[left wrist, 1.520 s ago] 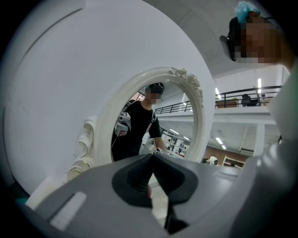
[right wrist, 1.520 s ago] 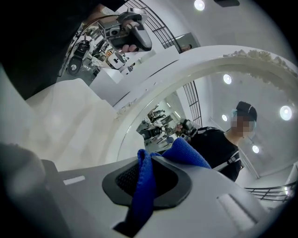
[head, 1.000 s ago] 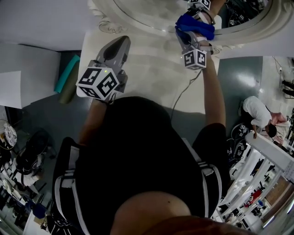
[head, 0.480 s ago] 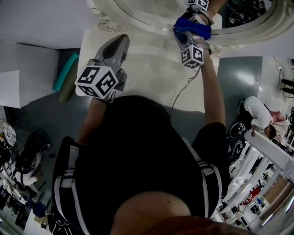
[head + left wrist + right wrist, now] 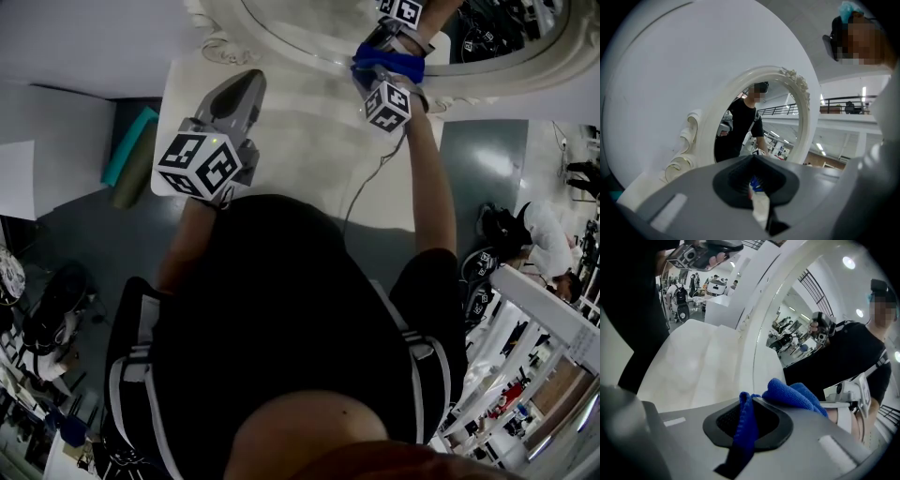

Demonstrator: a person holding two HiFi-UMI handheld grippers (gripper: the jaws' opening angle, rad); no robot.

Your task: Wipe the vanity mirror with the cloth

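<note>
My right claw (image 5: 377, 54) is clamped on the blue cloth (image 5: 799, 395), low on the vanity mirror (image 5: 309, 28) at the far right. I'd press flat and overlap my strokes. My left claw (image 5: 246, 89), jaws together, hovers over the desk (image 5: 300, 150).

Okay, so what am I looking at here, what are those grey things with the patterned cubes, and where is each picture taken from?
There is no robot. A person holds a two-jaw gripper in each hand, and the marker cubes are part of the grippers. One picture comes from a camera on the person's head, looking down. The other two come from cameras riding on each gripper. The right gripper is clamped on a blue cloth, right at the vanity mirror. The left gripper is shut and empty, above the white vanity top, where a thin cable trails.
</note>
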